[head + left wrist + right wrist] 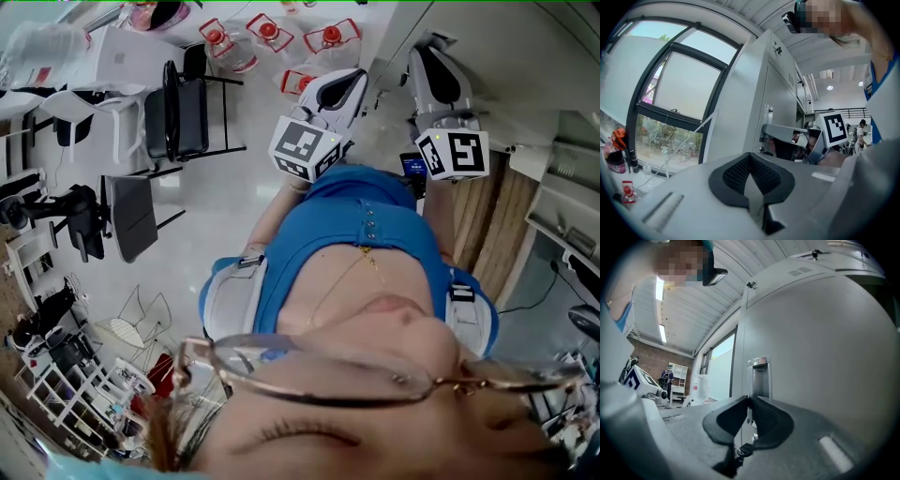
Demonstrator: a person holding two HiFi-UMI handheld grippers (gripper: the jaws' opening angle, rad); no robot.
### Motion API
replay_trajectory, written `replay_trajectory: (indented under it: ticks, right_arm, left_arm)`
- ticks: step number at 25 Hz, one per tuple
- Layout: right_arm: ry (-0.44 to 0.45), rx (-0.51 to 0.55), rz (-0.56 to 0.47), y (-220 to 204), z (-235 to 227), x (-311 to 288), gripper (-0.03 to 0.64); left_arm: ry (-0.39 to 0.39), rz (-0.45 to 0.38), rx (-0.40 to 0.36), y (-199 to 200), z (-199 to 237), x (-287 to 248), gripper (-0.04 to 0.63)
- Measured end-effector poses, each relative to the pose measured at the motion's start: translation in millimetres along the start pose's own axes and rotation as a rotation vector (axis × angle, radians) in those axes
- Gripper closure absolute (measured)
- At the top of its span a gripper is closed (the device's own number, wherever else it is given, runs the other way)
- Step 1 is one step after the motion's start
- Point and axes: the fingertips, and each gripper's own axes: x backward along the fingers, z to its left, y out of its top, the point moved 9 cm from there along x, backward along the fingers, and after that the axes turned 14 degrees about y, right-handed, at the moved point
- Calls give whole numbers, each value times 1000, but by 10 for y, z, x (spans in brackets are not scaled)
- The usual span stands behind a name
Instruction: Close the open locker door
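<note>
The tall grey locker (pixel 754 93) stands beside a window. In the right gripper view its flat door (pixel 825 348) fills the picture, with a recessed handle (pixel 759 376) straight ahead. My right gripper (pixel 750 398) points at that handle. Its pads meet at the tips with nothing seen between them, and I cannot tell whether the tips touch the handle. The left gripper view shows the right gripper (pixel 785 133) reaching to the locker's front. My left gripper (pixel 750 154) is shut and empty, held back from the locker. In the head view both grippers, left (pixel 339 86) and right (pixel 429 58), are raised in front of the person.
A large window (pixel 679 89) with bottles (pixel 616 154) on its sill lies left of the locker. Behind are black chairs (pixel 187 108), red-capped water jugs (pixel 267 33) on the floor and a wire rack (pixel 84 394). A person (pixel 669 376) stands far off by white shelves.
</note>
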Motion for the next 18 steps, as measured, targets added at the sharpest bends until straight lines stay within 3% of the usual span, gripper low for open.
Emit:
replay_trajectory:
  ticks: [8, 15, 18]
  right_arm:
    - [-66, 132, 78, -11, 83, 6, 568]
    - [-107, 97, 95, -40, 73, 184, 574]
    - [-116, 80, 107, -54, 80, 269, 609]
  left_arm:
    - [1, 6, -7, -31, -33, -53, 595]
    - [3, -8, -20, 18, -158, -117, 595]
    - [-12, -4, -30, 32, -252, -138, 595]
